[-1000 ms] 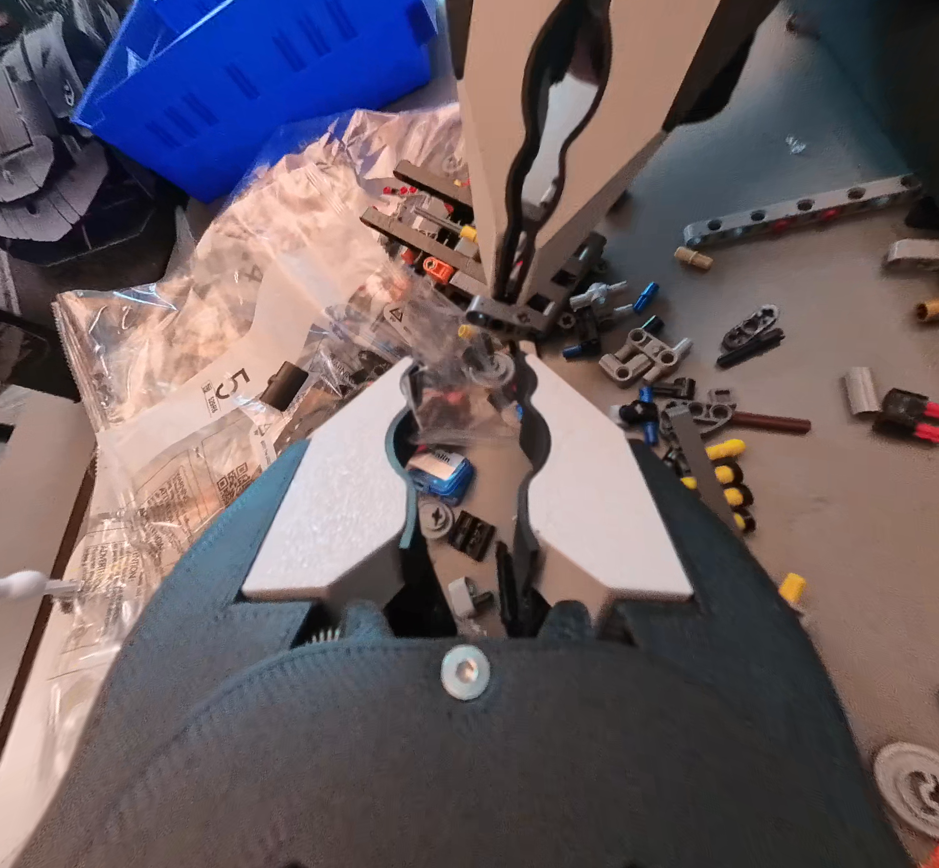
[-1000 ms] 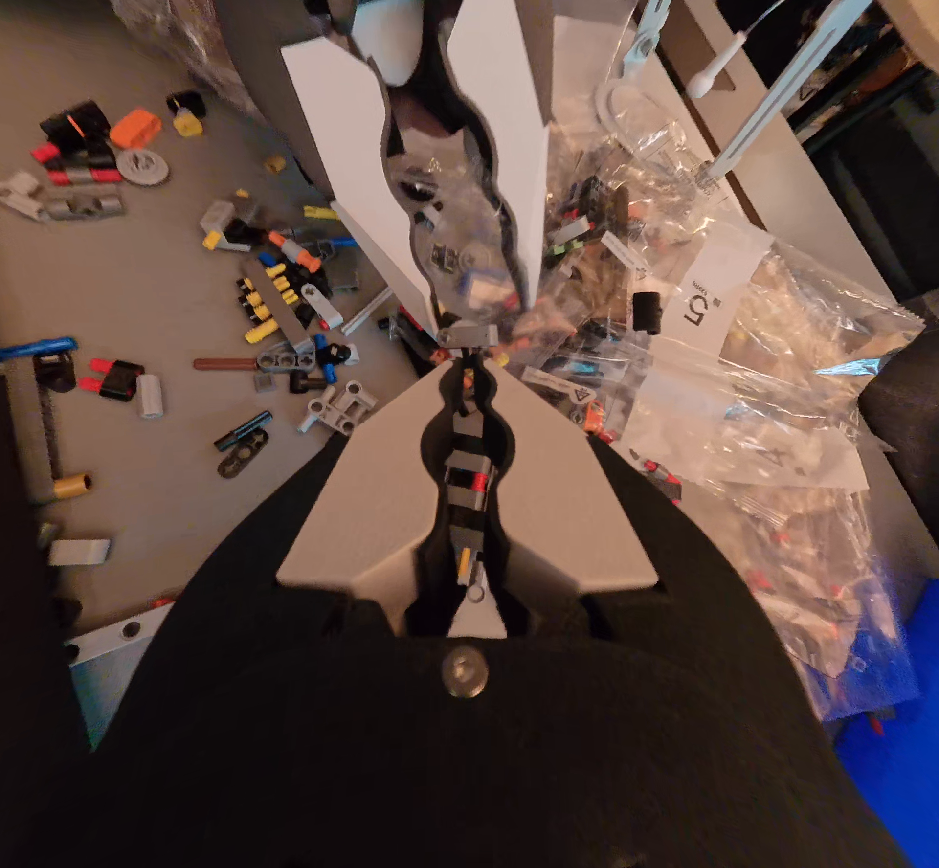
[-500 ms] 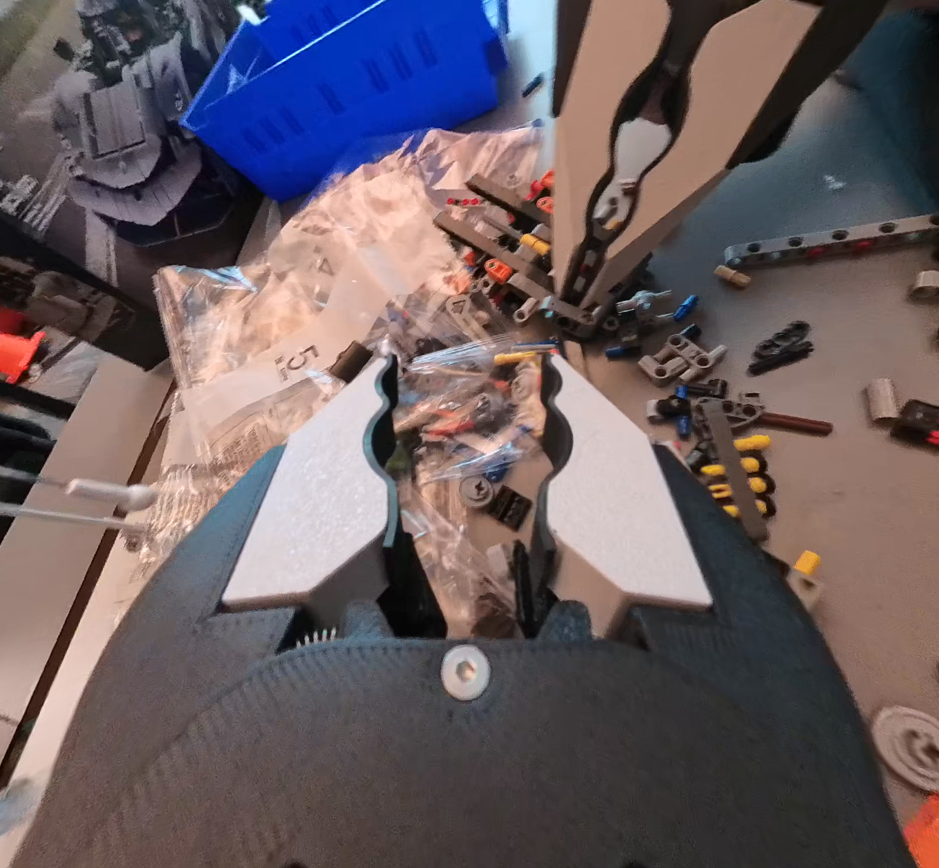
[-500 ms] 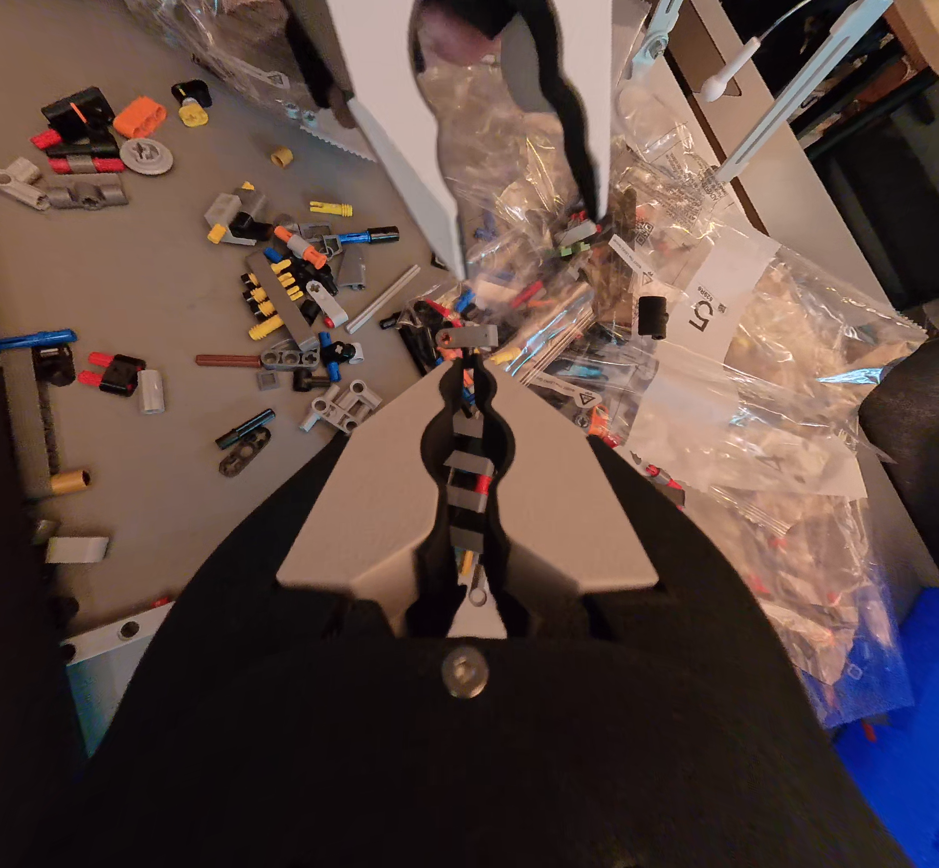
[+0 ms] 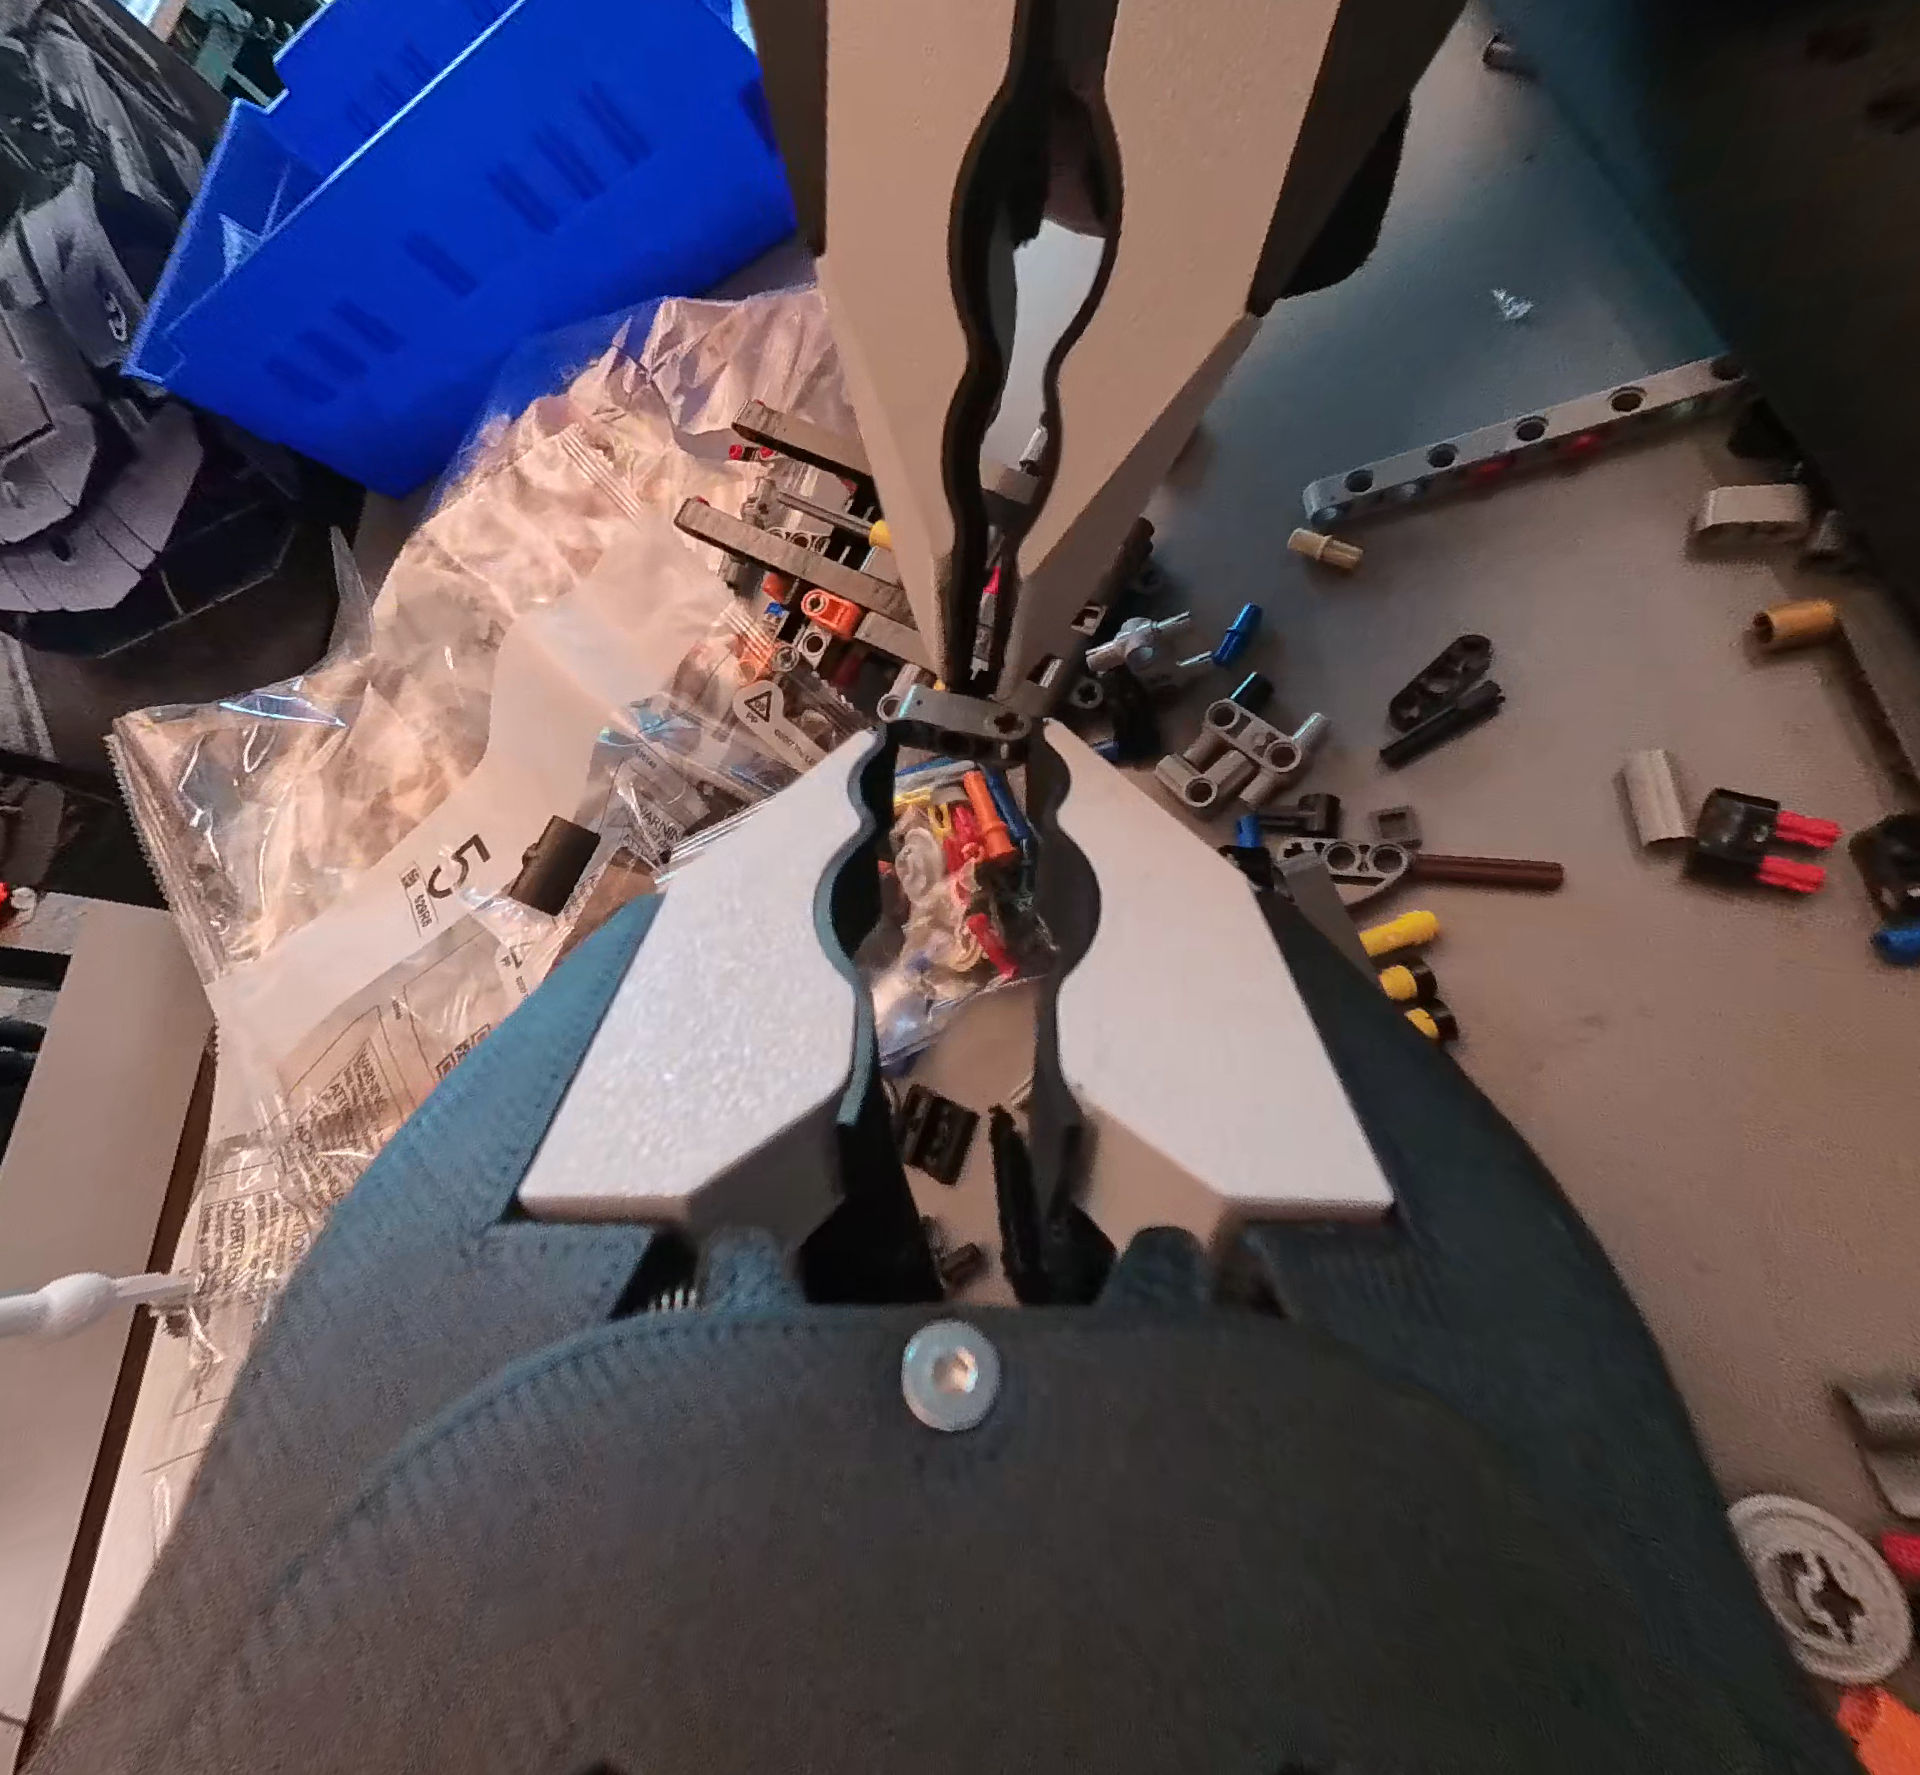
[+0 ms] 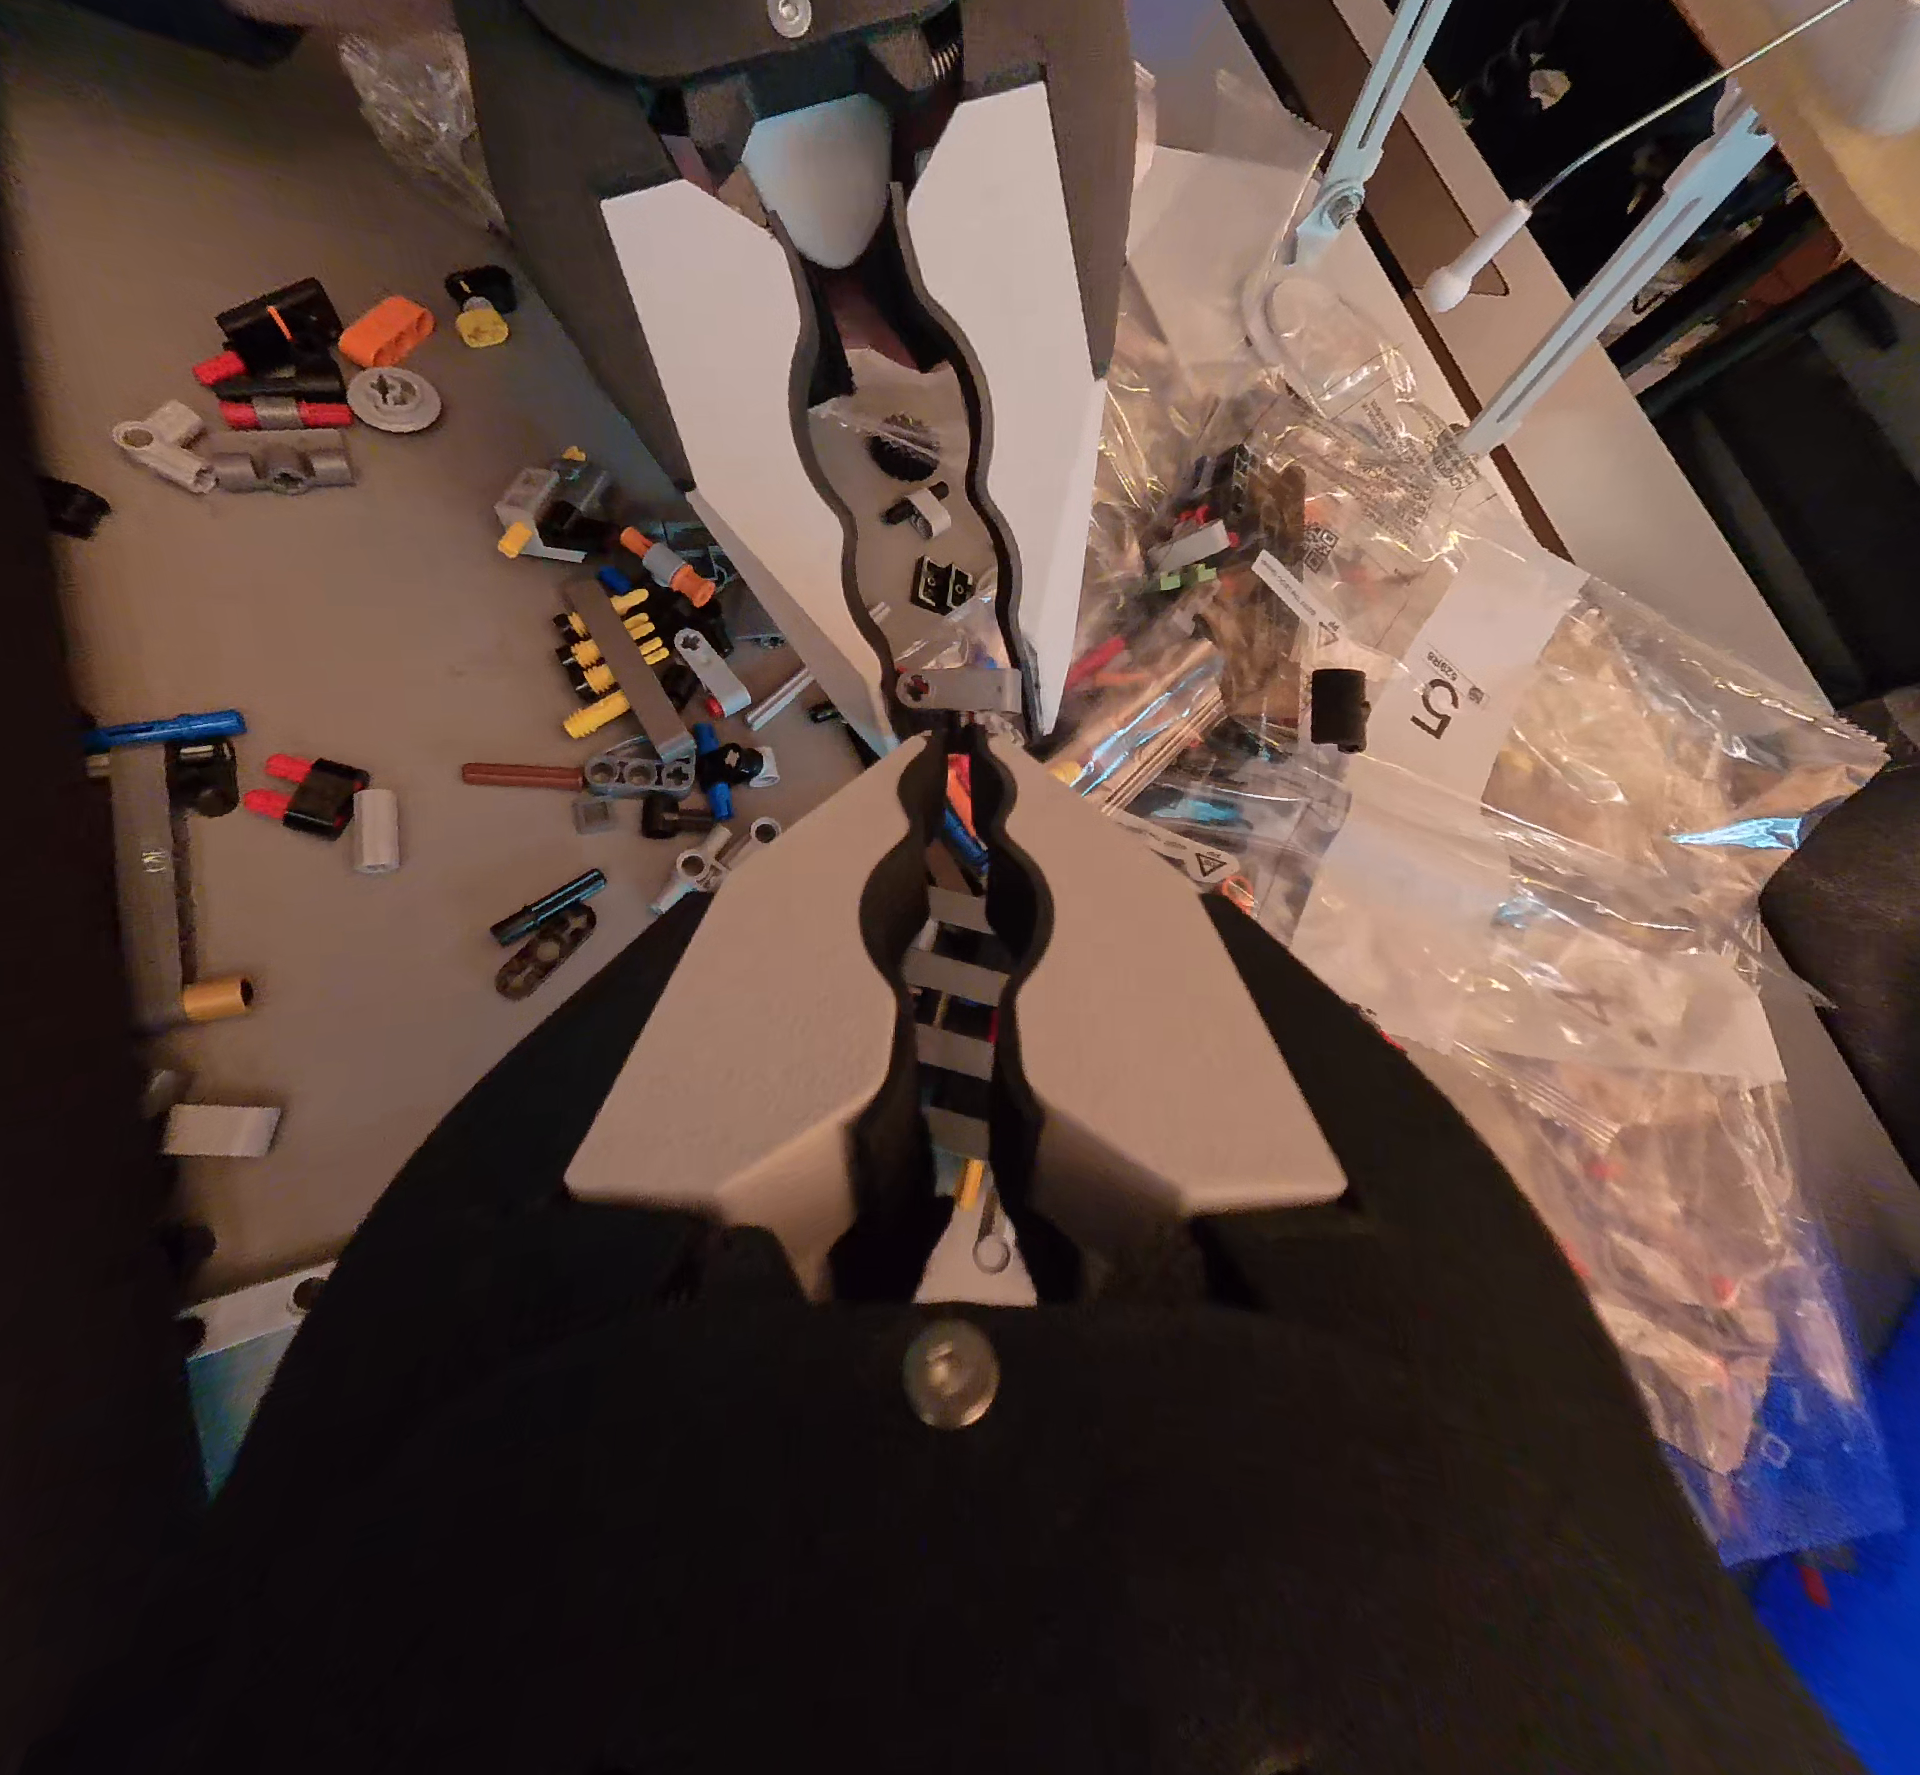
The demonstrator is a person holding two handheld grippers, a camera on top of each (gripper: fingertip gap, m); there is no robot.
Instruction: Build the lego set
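My right gripper [image 6: 966, 749] is shut on a slim dark lego assembly with light grey bands [image 6: 951, 977]. A short grey beam [image 6: 956, 686] sticks out crosswise at the assembly's tip. My left gripper [image 5: 964, 743] faces it tip to tip, and its jaws are closed on the two ends of that beam [image 5: 961, 715]. In the left wrist view the right gripper [image 5: 982, 681] comes down from above. In the right wrist view the left gripper [image 6: 961, 717] comes down from above. A small clear bag of coloured pins [image 5: 956, 884] lies on the table under my left fingers.
A pile of clear parts bags [image 5: 416, 686] lies to my left, also in the right wrist view [image 6: 1455, 790]. A blue bin [image 5: 468, 167] stands behind it. Loose lego pieces [image 5: 1351, 842] and a long grey beam [image 5: 1507, 458] are scattered on the grey table [image 5: 1558, 1154]. The grippers are tip to tip, or close to it.
My left gripper held the small bag, opened wide and dropped it. It has now narrowed onto the grey beam at the assembly's tip. My right gripper stays shut on the assembly.
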